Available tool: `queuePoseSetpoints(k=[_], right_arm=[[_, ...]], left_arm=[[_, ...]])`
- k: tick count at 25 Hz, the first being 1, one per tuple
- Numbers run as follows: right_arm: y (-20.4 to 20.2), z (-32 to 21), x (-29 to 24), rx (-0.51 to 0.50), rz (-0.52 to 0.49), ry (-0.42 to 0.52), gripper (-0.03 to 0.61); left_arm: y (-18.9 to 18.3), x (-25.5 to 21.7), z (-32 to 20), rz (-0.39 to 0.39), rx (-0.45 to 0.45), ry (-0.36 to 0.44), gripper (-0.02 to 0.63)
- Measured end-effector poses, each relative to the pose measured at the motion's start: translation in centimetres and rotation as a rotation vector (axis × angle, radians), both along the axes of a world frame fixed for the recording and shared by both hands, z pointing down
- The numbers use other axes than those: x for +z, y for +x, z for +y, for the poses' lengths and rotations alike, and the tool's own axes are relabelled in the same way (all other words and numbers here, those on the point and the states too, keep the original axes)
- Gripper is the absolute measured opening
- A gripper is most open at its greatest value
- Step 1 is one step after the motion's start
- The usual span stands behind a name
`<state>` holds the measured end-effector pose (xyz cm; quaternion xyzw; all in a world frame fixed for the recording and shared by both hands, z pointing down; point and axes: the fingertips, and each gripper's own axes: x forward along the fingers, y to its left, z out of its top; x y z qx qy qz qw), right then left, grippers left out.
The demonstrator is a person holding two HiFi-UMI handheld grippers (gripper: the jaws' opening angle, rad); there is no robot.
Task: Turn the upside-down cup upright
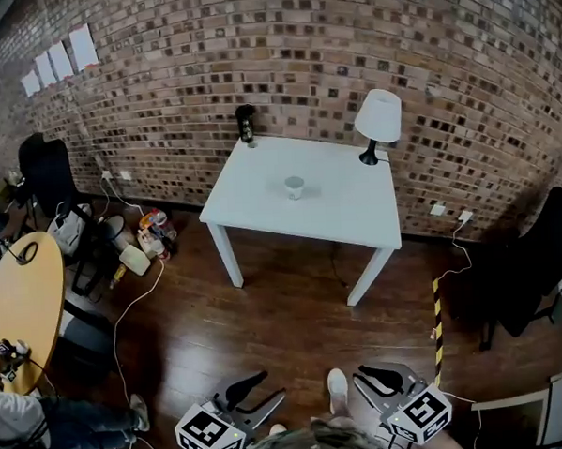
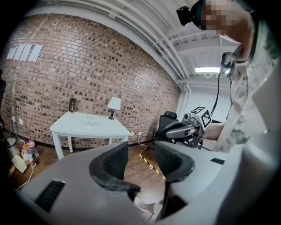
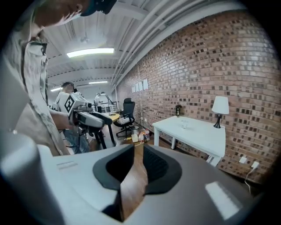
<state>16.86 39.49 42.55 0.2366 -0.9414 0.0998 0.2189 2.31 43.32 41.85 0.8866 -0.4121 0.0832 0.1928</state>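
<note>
A small pale cup stands near the middle of the white table, far ahead across the wooden floor; I cannot tell which way up it is. It also shows as a tiny shape in the right gripper view. My left gripper and right gripper hang low at the bottom of the head view, well short of the table. Both point toward it. The left jaws stand close with a small gap and nothing between them. The right jaws are almost together and also hold nothing.
A white-shaded lamp and a dark bottle-like object stand at the table's back edge by the brick wall. Bags and bottles lie left of the table. A round wooden table, a seated person and black chairs flank the floor.
</note>
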Motion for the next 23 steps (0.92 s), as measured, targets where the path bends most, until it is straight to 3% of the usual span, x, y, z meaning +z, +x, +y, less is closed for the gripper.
queuePoseSetpoints(k=[7, 23], right_arm=[[-2.5, 8.2, -1.7, -0.025, 0.037, -0.003, 0.06], [-3.5, 14.1, -2.2, -0.033, 0.039, -0.008, 0.049]], left_arm=[[-1.2, -1.0, 7.0, 0.018, 0.058, -0.002, 0.196], [-1.2, -1.4, 12.4, 0.025, 0.045, -0.002, 0.192]])
